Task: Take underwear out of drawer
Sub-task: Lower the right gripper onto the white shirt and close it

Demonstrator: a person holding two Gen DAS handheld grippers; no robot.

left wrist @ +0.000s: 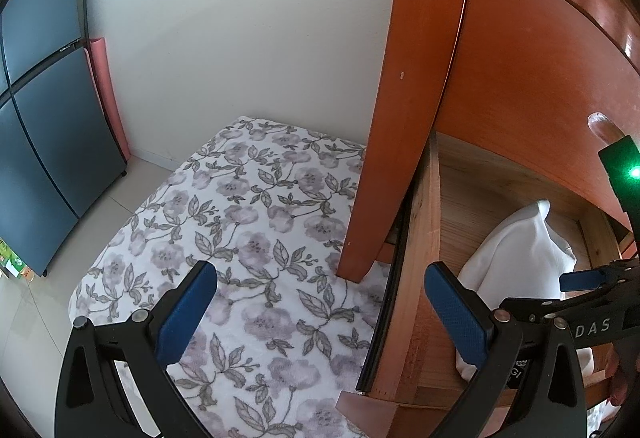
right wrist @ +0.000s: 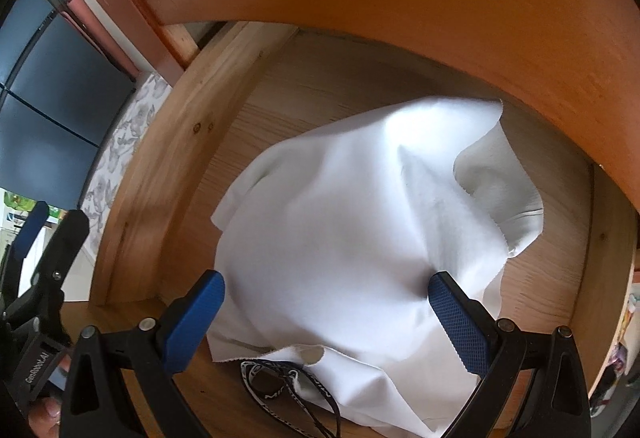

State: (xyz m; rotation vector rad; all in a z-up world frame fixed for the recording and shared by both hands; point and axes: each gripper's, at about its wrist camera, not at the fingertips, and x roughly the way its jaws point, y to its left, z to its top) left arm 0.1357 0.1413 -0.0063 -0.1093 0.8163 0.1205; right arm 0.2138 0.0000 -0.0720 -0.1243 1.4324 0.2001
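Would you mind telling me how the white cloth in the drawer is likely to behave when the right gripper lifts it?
The white cloth lies in soft folds and peaks, so it will probably drape limply. It looks thin, likely light. Lifting it may snag the black strap tucked under its edge.

Open drawer [right wrist: 168,173] fills centre of right wrist frame; crumpled cloth [right wrist: 360,238] lies in it, centre to lower right. Lettered strap [right wrist: 280,386] at bottom centre, partly under cloth's near edge. Right gripper [right wrist: 326,318] straddles cloth's lower part. Left wrist frame: left gripper [left wrist: 320,314] over bedspread [left wrist: 248,238], drawer at lower right, cabinet [left wrist: 48,125] far left.
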